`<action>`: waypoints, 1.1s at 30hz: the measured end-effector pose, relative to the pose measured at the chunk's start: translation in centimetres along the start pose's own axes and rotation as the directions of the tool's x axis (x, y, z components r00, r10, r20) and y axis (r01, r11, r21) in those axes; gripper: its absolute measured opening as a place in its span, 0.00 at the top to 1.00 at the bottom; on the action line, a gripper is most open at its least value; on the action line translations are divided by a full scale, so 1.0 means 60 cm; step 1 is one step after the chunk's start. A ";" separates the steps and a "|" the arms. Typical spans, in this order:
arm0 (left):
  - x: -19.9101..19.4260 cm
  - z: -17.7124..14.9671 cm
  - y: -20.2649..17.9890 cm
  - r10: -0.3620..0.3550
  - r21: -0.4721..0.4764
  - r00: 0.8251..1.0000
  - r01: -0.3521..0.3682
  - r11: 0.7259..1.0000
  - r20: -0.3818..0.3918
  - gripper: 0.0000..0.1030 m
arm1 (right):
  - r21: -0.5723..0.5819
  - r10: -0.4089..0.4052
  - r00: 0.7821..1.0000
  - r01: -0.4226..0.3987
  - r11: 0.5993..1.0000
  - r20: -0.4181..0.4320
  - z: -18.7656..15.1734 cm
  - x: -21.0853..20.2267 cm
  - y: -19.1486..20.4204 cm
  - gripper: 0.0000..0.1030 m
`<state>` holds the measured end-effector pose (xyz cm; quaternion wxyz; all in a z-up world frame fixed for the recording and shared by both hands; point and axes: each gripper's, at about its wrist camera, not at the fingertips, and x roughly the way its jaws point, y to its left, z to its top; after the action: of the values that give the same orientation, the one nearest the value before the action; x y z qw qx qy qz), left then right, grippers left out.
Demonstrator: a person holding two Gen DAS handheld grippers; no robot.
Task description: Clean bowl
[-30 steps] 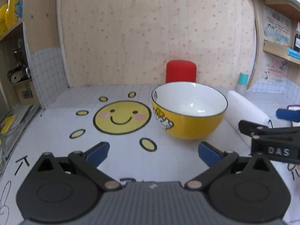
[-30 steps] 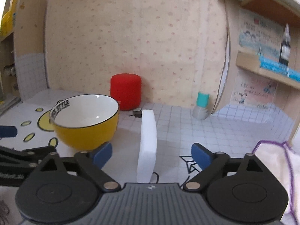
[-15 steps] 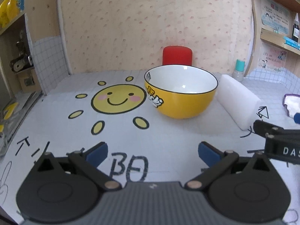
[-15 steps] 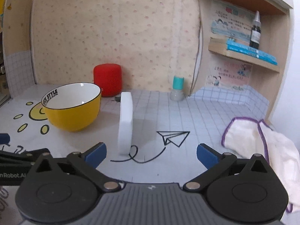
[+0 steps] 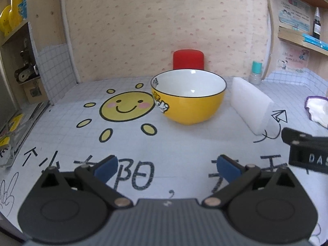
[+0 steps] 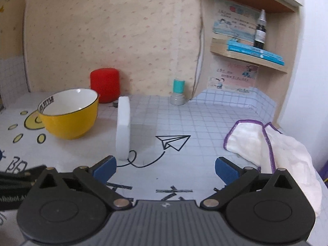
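Observation:
A yellow bowl (image 5: 188, 100) with a white, empty inside stands upright on the table mat, also in the right wrist view (image 6: 69, 114). A white sponge block (image 5: 251, 105) stands on edge just right of it (image 6: 123, 129). A white cloth with purple trim (image 6: 272, 149) lies at the right (image 5: 317, 110). My left gripper (image 5: 166, 167) is open and empty, well short of the bowl. My right gripper (image 6: 165, 169) is open and empty, near the sponge's front end and left of the cloth.
A red cylinder (image 5: 188, 59) stands behind the bowl at the wall. A small bottle with a teal cap (image 6: 178, 94) stands at the back. Shelves with books and a dropper bottle (image 6: 260, 32) hang at the right. A shelf unit (image 5: 18, 61) stands at the left.
Both grippers have drawn back from the bowl and sponge, which look smaller and farther. The cloth has come fully into the right wrist view. Both grippers stay open.

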<state>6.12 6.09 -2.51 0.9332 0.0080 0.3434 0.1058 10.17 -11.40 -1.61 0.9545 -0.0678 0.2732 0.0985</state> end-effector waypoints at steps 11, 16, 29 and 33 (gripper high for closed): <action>-0.020 -0.005 -0.012 -0.011 -0.010 1.000 0.011 1.000 0.005 0.00 | 0.003 -0.038 0.999 0.038 0.999 0.010 -0.003 -0.017 -0.006 0.00; -0.029 -0.006 -0.020 -0.020 -0.004 1.000 0.020 1.000 0.008 0.00 | -0.006 -0.043 0.999 0.043 0.999 0.004 -0.004 -0.017 -0.007 0.00; -0.035 0.008 -0.049 -0.023 0.016 0.999 0.023 1.000 0.025 0.00 | 0.034 -0.053 0.999 0.052 0.998 0.006 -0.003 -0.023 -0.022 0.00; -0.033 0.010 -0.052 -0.024 0.014 1.000 0.024 1.000 0.020 0.00 | 0.036 -0.053 0.999 0.053 0.998 0.004 -0.004 -0.022 -0.026 0.00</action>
<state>5.65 2.69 -1.07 0.9378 0.0114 0.3347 0.0921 9.32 -13.13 -0.97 0.9585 -0.0579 0.2708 0.0685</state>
